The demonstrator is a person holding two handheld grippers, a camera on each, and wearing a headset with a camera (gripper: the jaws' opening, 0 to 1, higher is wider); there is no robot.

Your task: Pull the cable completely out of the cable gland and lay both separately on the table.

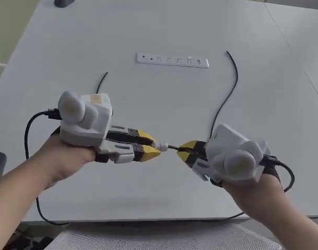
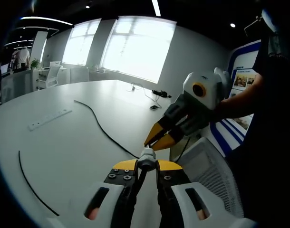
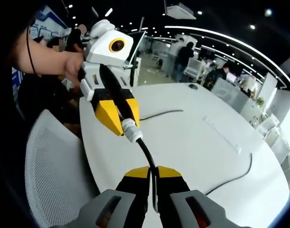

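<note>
**Mid-pull: cable not yet out of the gland**

Centre of the head view, over the table (image 1: 148, 31): the left gripper (image 1: 155, 147) is clamped on the white cable gland (image 1: 161, 147), and the right gripper (image 1: 184, 151) is pinched shut on the black cable (image 1: 172, 148) just beside it. A short stretch spans the 2. This looks like the pull-out itself. Next, draw the hands straight apart along the gland's axis. The right gripper view shows the cable (image 3: 146, 149) entering the gland's mouth. In the left gripper view the gland (image 2: 146, 158) hides that joint.
</note>
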